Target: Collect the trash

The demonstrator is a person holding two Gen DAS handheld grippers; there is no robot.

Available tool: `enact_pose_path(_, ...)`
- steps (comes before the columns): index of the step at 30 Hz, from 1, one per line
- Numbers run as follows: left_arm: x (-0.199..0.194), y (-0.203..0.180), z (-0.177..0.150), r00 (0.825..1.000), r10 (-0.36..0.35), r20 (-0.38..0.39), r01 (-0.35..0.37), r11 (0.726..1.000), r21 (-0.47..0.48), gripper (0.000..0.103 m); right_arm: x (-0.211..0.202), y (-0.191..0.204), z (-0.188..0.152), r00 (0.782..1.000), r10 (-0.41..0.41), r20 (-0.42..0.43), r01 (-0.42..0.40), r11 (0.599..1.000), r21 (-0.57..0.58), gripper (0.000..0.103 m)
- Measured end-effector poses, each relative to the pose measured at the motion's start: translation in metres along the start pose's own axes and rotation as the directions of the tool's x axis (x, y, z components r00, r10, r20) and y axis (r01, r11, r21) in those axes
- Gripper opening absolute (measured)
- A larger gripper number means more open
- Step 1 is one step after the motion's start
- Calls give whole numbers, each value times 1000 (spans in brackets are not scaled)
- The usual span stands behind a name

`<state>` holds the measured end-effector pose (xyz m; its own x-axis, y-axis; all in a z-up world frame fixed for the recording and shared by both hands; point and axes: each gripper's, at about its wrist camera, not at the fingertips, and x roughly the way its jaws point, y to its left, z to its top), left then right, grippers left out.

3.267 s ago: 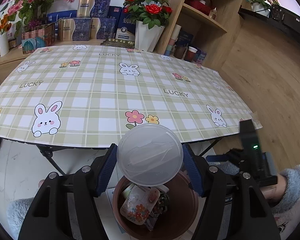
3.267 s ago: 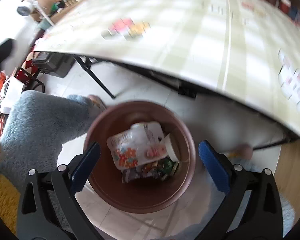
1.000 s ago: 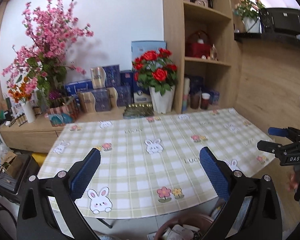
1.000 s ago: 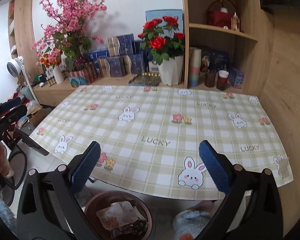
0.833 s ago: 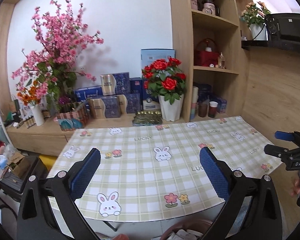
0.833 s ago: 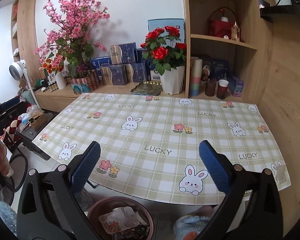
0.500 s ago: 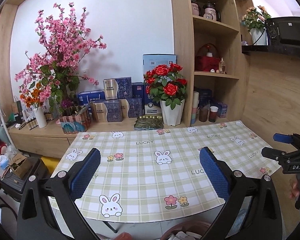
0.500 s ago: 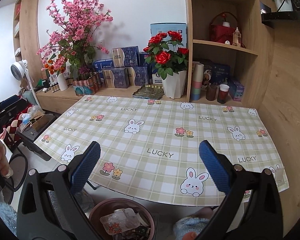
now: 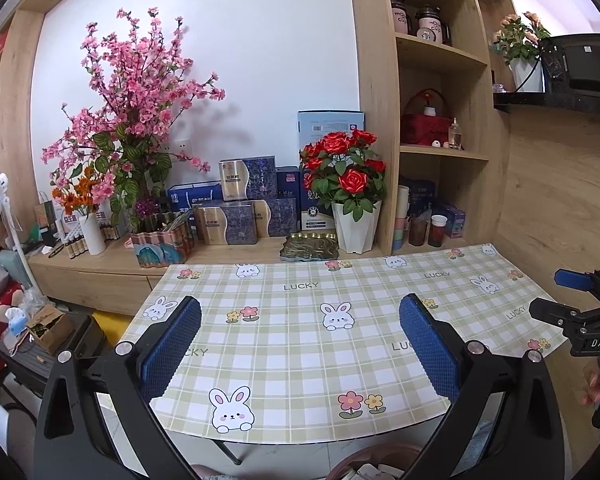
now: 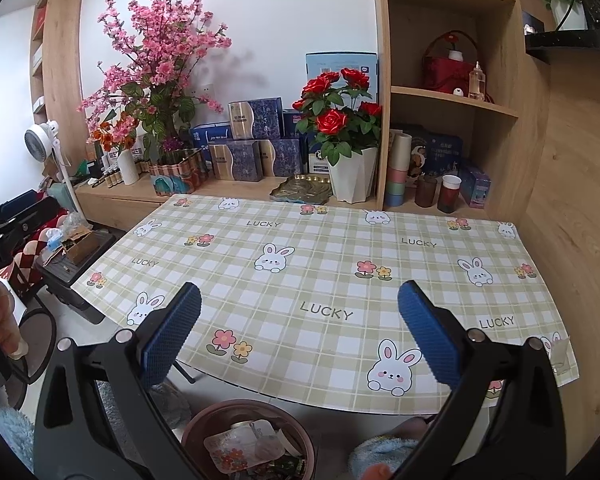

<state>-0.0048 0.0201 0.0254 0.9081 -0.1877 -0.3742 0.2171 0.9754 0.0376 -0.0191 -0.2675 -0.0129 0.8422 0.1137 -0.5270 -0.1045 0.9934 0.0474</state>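
Both tools are held up level with jaws spread wide and nothing in them: the left tool and the right tool. The trash sits in the brown bin below the counter edge. Nothing litters the cloth; a stray swing could topple the rose vase.

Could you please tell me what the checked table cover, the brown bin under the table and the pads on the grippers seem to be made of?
The green-and-white checked table cover looks like wipeable vinyl or oilcloth: smooth, printed, faintly glossy. The round brown bin holding trash looks like moulded plastic with a matte finish, though the material is not certain. The blue pads on the right tool look like rubber or foam, given their fine grid texture.
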Motion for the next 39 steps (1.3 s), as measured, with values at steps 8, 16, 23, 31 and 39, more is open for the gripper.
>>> enact_pose_path(8,-1,-1,0,1000,3,0,-3,1000,1,97,-1,1,0,1000,1,4,-1,1000,0,97)
enact_pose_path(16,-1,-1,0,1000,17,-4,-17,1000,7,97,0,2,2,1000,0,8,0,1000,-3,97)
enact_pose_path(23,-1,-2,0,1000,16,-5,-16,1000,21,97,-2,2,2,1000,-2,11,2,1000,1,97)
enact_pose_path(31,-2,-2,-1,1000,16,-6,-16,1000,21,97,-4,1,6,1000,-3,23,3,1000,0,97)
enact_pose_path(39,-2,0,0,1000,16,-10,-16,1000,17,97,-4,2,10,999,-2,38,3,1000,-1,97)
